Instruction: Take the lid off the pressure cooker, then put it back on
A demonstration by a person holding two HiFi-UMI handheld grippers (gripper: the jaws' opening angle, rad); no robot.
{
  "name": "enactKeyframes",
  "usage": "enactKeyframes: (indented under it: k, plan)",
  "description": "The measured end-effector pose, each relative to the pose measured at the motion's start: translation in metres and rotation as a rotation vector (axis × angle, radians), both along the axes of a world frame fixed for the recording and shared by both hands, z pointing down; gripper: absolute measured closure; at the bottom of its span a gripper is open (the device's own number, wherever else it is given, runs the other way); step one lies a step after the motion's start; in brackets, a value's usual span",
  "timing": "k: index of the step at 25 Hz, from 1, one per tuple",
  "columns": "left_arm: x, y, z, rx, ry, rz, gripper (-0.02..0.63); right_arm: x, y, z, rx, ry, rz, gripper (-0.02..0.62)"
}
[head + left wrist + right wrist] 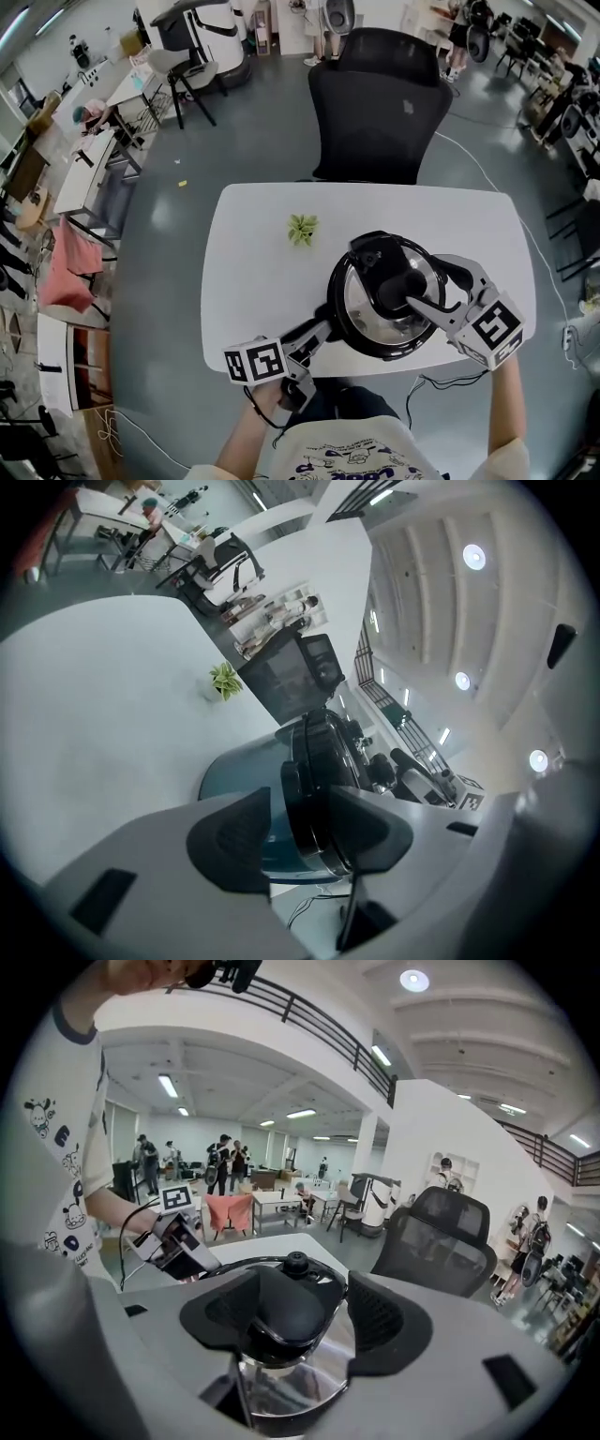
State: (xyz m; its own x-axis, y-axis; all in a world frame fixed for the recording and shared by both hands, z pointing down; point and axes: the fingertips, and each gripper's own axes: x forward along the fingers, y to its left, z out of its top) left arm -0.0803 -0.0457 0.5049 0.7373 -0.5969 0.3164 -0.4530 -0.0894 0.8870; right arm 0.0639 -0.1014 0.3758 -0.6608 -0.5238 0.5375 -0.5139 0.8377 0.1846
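Observation:
The pressure cooker [384,298] stands on the white table [248,253] near its front edge, its steel lid [361,302] seated on top. My right gripper [429,284] reaches in from the right; its jaws straddle the lid's black knob [281,1309] with a sliver of lid showing beside the right pad, so they are open. My left gripper [317,339] comes from the lower left, rolled on its side. The pot's black side handle [309,803] lies between its pads, with a thin gap on one side; its jaws are open too.
A small green plant [302,228] sits on the table behind the cooker. A black office chair [380,103] stands at the table's far edge. A cable [441,382] hangs off the near edge by my body.

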Motion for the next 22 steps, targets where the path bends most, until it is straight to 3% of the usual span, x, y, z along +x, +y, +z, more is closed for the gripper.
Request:
enactKeyframes:
  k: [6,12,22]
  plan:
    - [0.006,0.000,0.006,-0.020,0.053,0.025,0.410,-0.008,0.001,0.007,-0.018,0.095,-0.096,0.275]
    - [0.010,-0.002,0.003,-0.011,0.112,0.037,0.482,-0.013,0.003,0.014,-0.071,0.176,-0.193,0.273]
    - [0.010,-0.003,0.006,-0.027,0.117,0.035,0.494,-0.020,0.014,0.027,-0.123,0.368,-0.428,0.267]
